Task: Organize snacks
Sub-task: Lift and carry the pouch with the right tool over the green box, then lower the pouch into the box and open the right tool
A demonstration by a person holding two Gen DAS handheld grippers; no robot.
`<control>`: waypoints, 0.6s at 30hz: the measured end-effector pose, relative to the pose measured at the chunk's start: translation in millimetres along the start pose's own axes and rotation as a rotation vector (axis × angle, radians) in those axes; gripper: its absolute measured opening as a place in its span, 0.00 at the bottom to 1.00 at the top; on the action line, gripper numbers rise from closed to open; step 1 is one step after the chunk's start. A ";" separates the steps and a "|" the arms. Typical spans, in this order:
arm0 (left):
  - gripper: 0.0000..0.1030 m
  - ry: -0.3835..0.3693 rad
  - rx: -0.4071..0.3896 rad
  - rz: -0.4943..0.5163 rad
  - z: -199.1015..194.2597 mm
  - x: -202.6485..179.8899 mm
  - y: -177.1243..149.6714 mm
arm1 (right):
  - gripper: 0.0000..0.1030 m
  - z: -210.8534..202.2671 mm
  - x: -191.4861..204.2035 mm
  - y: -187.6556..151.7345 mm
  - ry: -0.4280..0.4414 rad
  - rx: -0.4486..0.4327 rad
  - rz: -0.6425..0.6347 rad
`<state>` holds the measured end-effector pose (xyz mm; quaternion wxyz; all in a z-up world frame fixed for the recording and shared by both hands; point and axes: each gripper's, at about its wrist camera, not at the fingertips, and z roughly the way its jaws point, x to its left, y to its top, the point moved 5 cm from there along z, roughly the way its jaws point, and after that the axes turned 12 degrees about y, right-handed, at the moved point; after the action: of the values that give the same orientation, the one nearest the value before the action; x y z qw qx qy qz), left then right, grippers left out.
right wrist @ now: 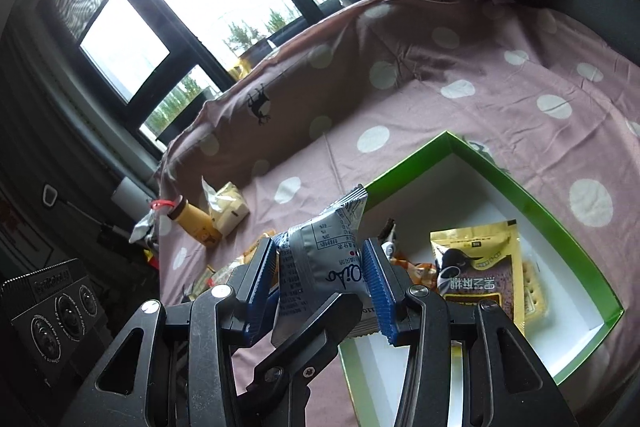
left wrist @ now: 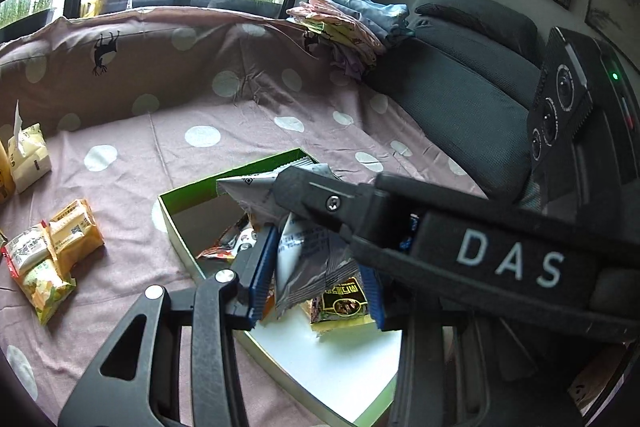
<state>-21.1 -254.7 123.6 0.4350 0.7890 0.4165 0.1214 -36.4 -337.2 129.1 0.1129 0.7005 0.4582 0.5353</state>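
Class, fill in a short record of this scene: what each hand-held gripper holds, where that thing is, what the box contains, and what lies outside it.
Left hand-held gripper: shut on the silver packet
Right hand-held gripper: shut on the same silver packet
Packet position: held over the green box
Box contents: gold packet, other snacks partly hidden
Outside box: loose snacks on the dotted sheet
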 end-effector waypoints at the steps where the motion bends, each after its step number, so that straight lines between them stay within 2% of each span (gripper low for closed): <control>1: 0.37 -0.008 0.011 0.004 3.5 -3.1 -0.7 | 0.47 -1.2 -4.3 0.2 -0.011 0.000 0.007; 11: 0.37 -0.077 0.143 -0.001 40.6 -19.1 -7.4 | 0.47 -1.5 -44.4 0.7 -0.106 0.026 0.102; 18: 0.37 -0.161 0.285 -0.060 65.9 -23.9 -17.9 | 0.47 -0.1 -61.4 -1.3 -0.176 0.041 0.132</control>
<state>-9.4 -306.6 74.5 0.3541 0.8370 0.4168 -0.0157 -37.6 -383.3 88.6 0.1028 0.7756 0.4101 0.4687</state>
